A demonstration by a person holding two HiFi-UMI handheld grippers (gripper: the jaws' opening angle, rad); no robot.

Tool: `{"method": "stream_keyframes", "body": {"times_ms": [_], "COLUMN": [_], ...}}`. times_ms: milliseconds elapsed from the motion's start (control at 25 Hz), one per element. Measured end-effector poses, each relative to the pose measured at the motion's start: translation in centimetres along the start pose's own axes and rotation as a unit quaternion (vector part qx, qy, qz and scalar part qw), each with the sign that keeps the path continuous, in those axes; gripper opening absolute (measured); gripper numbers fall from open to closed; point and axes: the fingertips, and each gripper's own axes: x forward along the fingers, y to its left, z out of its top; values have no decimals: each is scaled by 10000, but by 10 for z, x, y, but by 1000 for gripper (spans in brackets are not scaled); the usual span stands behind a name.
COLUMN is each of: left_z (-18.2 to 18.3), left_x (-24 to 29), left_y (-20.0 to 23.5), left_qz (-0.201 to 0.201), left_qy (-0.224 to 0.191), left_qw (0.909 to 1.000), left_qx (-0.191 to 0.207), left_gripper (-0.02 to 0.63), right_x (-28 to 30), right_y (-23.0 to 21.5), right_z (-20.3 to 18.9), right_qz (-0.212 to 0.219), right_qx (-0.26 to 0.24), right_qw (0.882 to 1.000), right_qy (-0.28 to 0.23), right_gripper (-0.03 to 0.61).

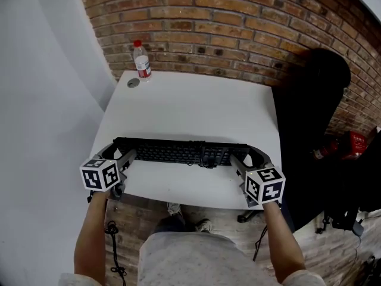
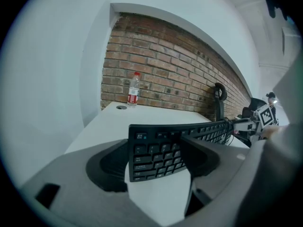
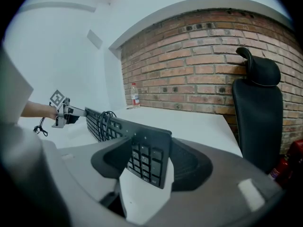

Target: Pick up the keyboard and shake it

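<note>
A black keyboard point(image 1: 172, 152) runs left to right near the front of the white table point(image 1: 190, 103), tilted with its keys towards me. Its cable point(image 1: 208, 155) is coiled over the right part. My left gripper point(image 1: 119, 151) is shut on the keyboard's left end; in the left gripper view the pads point(image 2: 201, 156) press on that end of the keyboard point(image 2: 156, 157). My right gripper point(image 1: 253, 154) is shut on the right end, and in the right gripper view the number pad point(image 3: 147, 159) sits between its pads point(image 3: 189, 165). From that view my left gripper point(image 3: 64, 113) shows at the far end.
A water bottle point(image 1: 141, 59) with a red cap stands at the table's back left corner beside a round cable hole point(image 1: 133, 83). A brick wall point(image 1: 226, 22) lies behind. A black office chair point(image 1: 309, 112) stands to the table's right, with red items point(image 1: 351, 143) on the floor beyond.
</note>
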Motion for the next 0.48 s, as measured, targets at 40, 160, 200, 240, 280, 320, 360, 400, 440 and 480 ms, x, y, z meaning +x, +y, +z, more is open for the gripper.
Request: {"method": "stream_keyframes", "body": {"times_ms": [40, 160, 200, 240, 280, 320, 360, 400, 440, 480], "left_z": [0, 1, 2, 3, 4, 3, 2, 1, 0, -1], "left_x": [0, 2, 3, 3, 4, 4, 3, 2, 1, -1], "left_y": [-1, -2, -2, -2, -3, -3, -4, -5, -6, -6], "left_qz": [-5, -19, -22, -22, -22, -27, -34, -38, -37, -30], "left_qy": [-3, -32, -50, -67, -77, -78, -74, -73, -83, -105], "left_qw": [10000, 10000, 10000, 10000, 10000, 10000, 10000, 10000, 10000, 9999], "left_qx": [2, 3, 10, 18, 22, 19, 16, 20, 33, 50], "left_gripper": [330, 330, 328, 330, 330, 330, 330, 330, 330, 330], "right_x": [0, 0, 0, 1, 1, 0, -1, -2, -3, -4], "right_y": [-1, -3, -4, -5, -5, -5, -5, -5, -5, -4], "right_z": [0, 2, 4, 5, 6, 6, 5, 4, 2, 0], "right_qz": [0, -35, -52, -64, -68, -63, -52, -37, -23, -15], "right_qx": [-11, -70, -92, -112, -131, -150, -168, -182, -194, -211], "right_qw": [10000, 9999, 9999, 9999, 9998, 9998, 9998, 9997, 9997, 9996], "right_qy": [-9, -64, -87, -105, -117, -124, -127, -132, -145, -176], "right_gripper": [264, 264, 264, 264, 264, 264, 264, 264, 264, 264]}}
